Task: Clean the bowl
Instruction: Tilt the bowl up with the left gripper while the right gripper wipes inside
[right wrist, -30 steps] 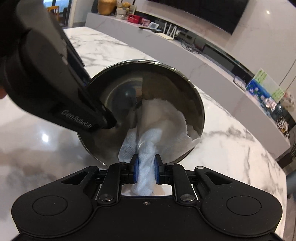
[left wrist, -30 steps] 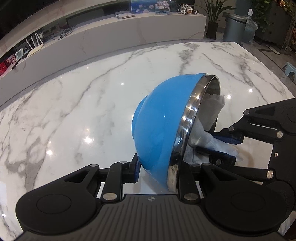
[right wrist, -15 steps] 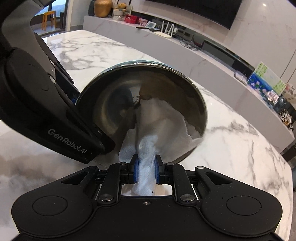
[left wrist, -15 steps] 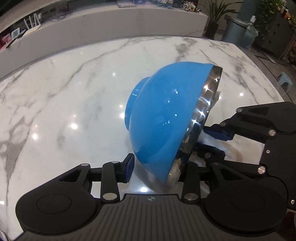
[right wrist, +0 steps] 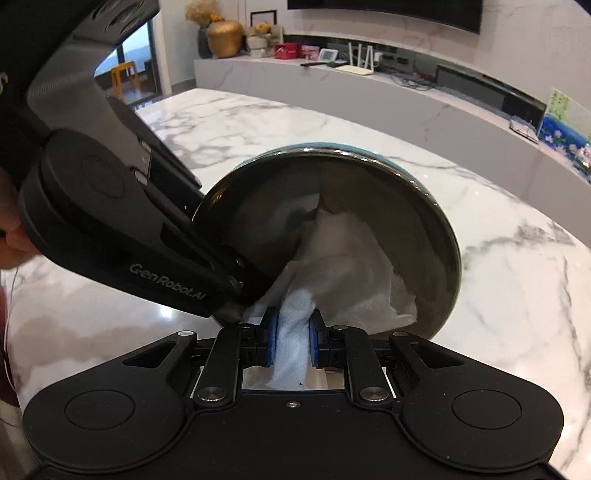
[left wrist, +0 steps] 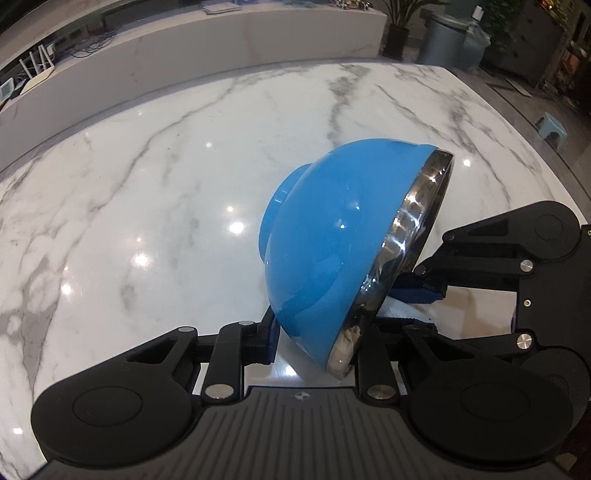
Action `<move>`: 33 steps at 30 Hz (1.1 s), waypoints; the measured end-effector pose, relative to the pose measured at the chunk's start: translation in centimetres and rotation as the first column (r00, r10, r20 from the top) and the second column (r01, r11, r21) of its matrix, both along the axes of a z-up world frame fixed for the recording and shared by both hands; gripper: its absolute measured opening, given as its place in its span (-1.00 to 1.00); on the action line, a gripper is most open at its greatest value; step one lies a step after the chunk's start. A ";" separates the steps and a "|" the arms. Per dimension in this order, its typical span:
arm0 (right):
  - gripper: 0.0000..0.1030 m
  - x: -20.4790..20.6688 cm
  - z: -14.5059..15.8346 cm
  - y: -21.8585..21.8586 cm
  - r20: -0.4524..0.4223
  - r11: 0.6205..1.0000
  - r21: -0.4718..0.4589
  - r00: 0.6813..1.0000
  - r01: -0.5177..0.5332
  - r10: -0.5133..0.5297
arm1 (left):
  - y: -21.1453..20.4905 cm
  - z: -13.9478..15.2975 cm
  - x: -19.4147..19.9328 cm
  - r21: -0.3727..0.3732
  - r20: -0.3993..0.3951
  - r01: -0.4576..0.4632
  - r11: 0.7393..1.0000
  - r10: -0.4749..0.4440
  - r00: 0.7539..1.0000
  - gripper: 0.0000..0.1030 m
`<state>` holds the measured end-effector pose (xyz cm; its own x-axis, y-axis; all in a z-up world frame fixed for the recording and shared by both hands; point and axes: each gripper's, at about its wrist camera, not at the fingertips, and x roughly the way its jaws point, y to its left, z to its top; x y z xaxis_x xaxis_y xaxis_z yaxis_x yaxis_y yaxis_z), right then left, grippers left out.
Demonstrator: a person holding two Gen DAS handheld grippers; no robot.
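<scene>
Your left claw (left wrist: 314, 343) closing on the bowl's (left wrist: 332, 236) lower rim, bowl tipped on edge above the marble table (left wrist: 147, 184), your right claw (right wrist: 292, 345) clamped on a white cloth (right wrist: 343, 266), cloth pressed inside the steel bowl.

A home living and dining area. A large white marble table (left wrist: 155, 206) with grey veins fills the foreground. Behind it runs a long, low marble media shelf (right wrist: 424, 99) under a wall-mounted television (right wrist: 384, 11). On the shelf sit a white router (right wrist: 356, 64), cables, a gold vase (right wrist: 224, 37), a small teddy bear (right wrist: 261, 31) and boxes. A potted plant (left wrist: 400, 22), a grey bin (left wrist: 443, 40) and a small blue stool (left wrist: 551, 127) stand on the floor.
</scene>
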<state>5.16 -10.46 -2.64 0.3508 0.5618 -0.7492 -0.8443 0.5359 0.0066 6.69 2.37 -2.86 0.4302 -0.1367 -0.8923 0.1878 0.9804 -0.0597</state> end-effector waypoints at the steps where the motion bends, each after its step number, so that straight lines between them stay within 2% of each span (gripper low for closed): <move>1: -0.72 -0.1 0.0 0.1 0.009 1.000 -0.009 1.000 -0.003 0.003 | 0.0 0.0 0.0 0.000 -0.001 0.000 1.000 0.000 1.000 -0.60; 5: -0.72 -1.1 -0.3 0.5 0.103 0.996 -0.086 0.995 -0.002 0.011 | 0.1 0.1 0.0 0.000 -0.005 -0.001 1.000 0.001 1.000 -0.60; 10: -0.72 -2.4 -1.3 1.3 0.256 0.981 -0.193 0.965 -0.002 0.052 | 0.3 0.2 0.1 0.006 0.000 -0.007 1.000 0.007 1.000 -0.60; 13: -0.72 -2.5 -1.7 1.4 0.277 0.978 -0.207 0.959 -0.005 0.063 | 0.3 0.1 0.2 0.010 0.004 -0.016 1.000 0.016 1.000 -0.60; 18: -0.72 -1.8 -1.8 1.0 0.227 0.986 -0.169 0.974 0.017 0.023 | -0.2 -0.4 0.1 0.022 0.011 -0.019 1.000 0.019 1.000 -0.30; 21: -0.72 -1.1 -1.8 0.6 0.178 0.990 -0.135 0.984 0.040 -0.015 | -0.5 -0.6 0.1 -0.006 0.004 -0.022 1.000 0.022 1.000 -0.29; 23: -0.72 -1.0 -1.7 0.4 0.160 0.992 -0.121 0.987 0.047 -0.028 | -0.6 -0.7 0.1 -0.013 0.001 -0.031 0.999 0.031 1.000 -0.29; 25: -0.72 -1.0 -1.6 0.3 0.152 0.992 -0.115 0.988 0.050 -0.033 | -0.5 -0.6 0.1 -0.022 0.003 -0.034 0.999 0.034 0.999 -0.47; 28: -0.72 -1.0 -1.6 0.2 0.144 0.992 -0.112 0.989 0.055 -0.038 | 0.0 -0.4 0.2 -0.041 0.007 -0.047 0.998 0.047 0.999 -0.58; 33: -0.70 -0.7 -1.5 -0.2 0.061 0.997 -0.054 0.997 0.055 -0.052 | 0.3 -0.3 0.3 -0.039 -0.001 -0.053 0.998 0.053 0.999 -0.60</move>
<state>4.42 -10.69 -4.10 0.4243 0.4994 -0.7554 -0.8125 0.5783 -0.0740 6.99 2.66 -3.15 0.4378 -0.1484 -0.8867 0.1352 0.9859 -0.0982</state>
